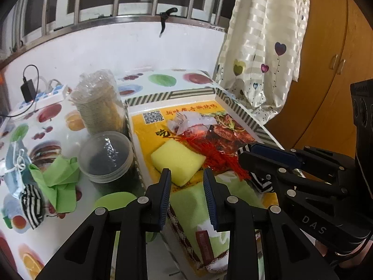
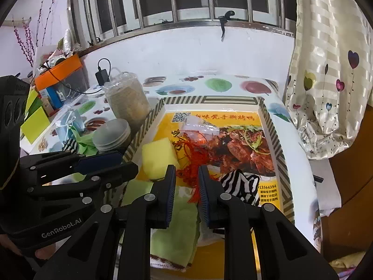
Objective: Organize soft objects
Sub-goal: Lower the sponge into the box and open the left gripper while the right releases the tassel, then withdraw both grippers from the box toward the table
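A striped-rim cardboard box (image 1: 242, 109) (image 2: 283, 161) holds a yellow sponge (image 1: 178, 161) (image 2: 158, 157), a red tassel (image 1: 214, 154) (image 2: 198, 161), a green towel (image 1: 188, 200) (image 2: 177, 228), a black-and-white striped sock (image 2: 240, 184) and a clear plastic bag (image 1: 188, 121) (image 2: 200, 126). My left gripper (image 1: 187, 175) is open and empty above the towel, just short of the sponge. My right gripper (image 2: 187, 172) is open and empty over the tassel's near end. On the table left of the box lie a green cloth (image 1: 58, 179) (image 2: 85, 143), a second striped sock (image 1: 31, 203) and a blue face mask (image 1: 15, 163) (image 2: 67, 126).
Beside the box's left wall stand a stack of clear lidded tubs (image 1: 106, 156) (image 2: 112, 135) and a wrapped stack of paper cups (image 1: 100, 102) (image 2: 128, 100). A power strip with charger (image 1: 35, 98) lies at the back left. A curtain (image 1: 263, 46) (image 2: 331, 70) hangs at the right.
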A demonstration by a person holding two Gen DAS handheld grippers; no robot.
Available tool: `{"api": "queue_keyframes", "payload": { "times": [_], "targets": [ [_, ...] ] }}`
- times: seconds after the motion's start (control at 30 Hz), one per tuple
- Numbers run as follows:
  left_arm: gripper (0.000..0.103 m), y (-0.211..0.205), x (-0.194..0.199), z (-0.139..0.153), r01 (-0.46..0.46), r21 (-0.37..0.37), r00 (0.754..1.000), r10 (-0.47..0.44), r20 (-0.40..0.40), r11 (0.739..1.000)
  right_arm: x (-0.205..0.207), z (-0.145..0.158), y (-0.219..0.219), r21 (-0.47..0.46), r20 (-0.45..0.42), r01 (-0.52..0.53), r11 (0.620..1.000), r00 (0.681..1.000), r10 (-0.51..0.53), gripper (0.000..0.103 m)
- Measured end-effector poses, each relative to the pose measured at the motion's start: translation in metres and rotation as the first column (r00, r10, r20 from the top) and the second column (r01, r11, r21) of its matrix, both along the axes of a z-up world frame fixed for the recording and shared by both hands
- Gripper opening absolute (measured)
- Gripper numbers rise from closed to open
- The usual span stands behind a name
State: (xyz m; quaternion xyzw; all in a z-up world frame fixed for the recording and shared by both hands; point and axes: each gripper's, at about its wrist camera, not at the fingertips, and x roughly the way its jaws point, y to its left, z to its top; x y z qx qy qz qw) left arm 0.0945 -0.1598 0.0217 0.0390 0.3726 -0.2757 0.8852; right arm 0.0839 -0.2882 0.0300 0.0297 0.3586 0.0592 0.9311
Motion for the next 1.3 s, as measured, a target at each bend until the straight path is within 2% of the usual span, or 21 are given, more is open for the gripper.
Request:
{"api": "queue_keyframes", "payload": {
  "times": [0.1, 0.23, 0.27, 1.3],
  "targets": [
    [0.027, 0.004, -0.005, 0.005, -0.005, -0.004, 1.0, 0.005, 0.01, 1.0, -0.005, 0.005, 0.004, -0.003, 0.015, -0.005, 1.0, 1.0, 0.005, 0.022],
    [0.027, 0.009, -0.011, 0.011, -0.012, -0.011, 1.0, 0.012, 0.023, 1.0, -0.011, 0.012, 0.008, -0.008, 0.036, -0.008, 1.0, 0.999, 0.009, 0.036],
    [0.027, 0.01, -0.012, 0.012, -0.013, -0.012, 1.0, 0.013, 0.025, 1.0, -0.012, 0.013, 0.009, -0.009, 0.04, -0.009, 1.0, 0.999, 0.009, 0.037],
    [0.027, 0.054, -0.038, 0.026, -0.092, -0.052, 0.994, 0.095, 0.055, 0.994, -0.034, 0.032, 0.041, -0.039, 0.082, -0.078, 0.996, 0.993, 0.081, 0.037]
  ]
}}
